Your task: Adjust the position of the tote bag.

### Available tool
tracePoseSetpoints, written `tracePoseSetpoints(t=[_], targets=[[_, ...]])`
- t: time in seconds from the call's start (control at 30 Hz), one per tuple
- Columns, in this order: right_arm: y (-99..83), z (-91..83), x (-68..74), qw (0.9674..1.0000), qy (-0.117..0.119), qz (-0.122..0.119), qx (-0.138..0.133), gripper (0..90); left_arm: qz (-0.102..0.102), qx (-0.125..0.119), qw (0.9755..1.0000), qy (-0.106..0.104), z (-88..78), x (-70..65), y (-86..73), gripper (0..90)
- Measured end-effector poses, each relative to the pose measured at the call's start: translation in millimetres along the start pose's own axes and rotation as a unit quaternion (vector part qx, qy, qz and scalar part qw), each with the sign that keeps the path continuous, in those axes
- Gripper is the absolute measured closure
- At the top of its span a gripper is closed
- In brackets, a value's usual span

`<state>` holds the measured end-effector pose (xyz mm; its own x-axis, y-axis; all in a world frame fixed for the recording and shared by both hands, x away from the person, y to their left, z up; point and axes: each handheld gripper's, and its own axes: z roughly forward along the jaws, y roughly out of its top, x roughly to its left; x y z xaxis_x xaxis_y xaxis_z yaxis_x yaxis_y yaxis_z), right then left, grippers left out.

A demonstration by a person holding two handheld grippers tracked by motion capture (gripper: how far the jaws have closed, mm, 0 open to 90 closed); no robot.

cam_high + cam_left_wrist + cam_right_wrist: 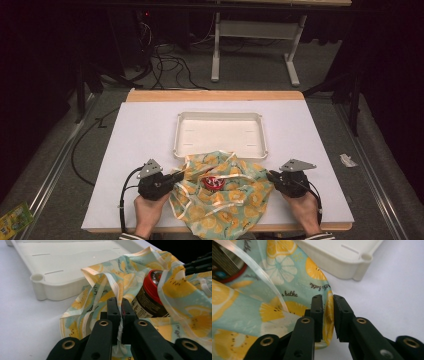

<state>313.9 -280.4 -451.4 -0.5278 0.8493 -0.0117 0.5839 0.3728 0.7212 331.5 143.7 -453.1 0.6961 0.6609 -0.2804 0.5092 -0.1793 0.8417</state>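
Left gripper (120,307) clamped on lemon-print turquoise cloth bag (120,277); right gripper (328,315) slightly parted around its hem, printed "bathe". Red-lidded dark jar (150,297): label unreadable.

printed cloth bag (225,197), glossy plastic tray (220,134)

Cloth print: the fruit-patterned cloth (274,290) carries small dark script, "bathe" at the centre of the right gripper view, and again mirrored just right of it.
Jar label: the red-lidded jar (147,300) right of centre in the left gripper view bears fine print, too small to read.
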Motion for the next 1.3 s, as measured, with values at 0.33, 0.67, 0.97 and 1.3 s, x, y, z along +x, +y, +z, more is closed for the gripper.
tracePoseSetpoints(t=[0.33, 0.67, 0.97, 1.3], targets=[[22.8, -24.2, 22.0, 0.9986, 0.008, -0.031, -0.043, 66.1, 0.009, -0.007, 0.9999, -0.012, -3.7, -5.1, 3.4, 89.6], [40.9, -16.5, 49.0, 0.9953, 0.047, -0.069, -0.048, 60.3, 0.013, -0.013, 0.9997, -0.019, -4.5, -7.9, 5.1, 89.6], [46.3, 5.9, 68.5, 0.9933, 0.054, -0.100, -0.021, 49.0, 0.017, -0.019, 0.9994, -0.024, -7.2, -10.4, 6.6, 89.6], [49.0, 22.4, 72.9, 0.9936, 0.044, -0.103, -0.007, 67.2, 0.021, -0.023, 0.9991, -0.029, -7.6, -13.4, 8.5, 89.6]])
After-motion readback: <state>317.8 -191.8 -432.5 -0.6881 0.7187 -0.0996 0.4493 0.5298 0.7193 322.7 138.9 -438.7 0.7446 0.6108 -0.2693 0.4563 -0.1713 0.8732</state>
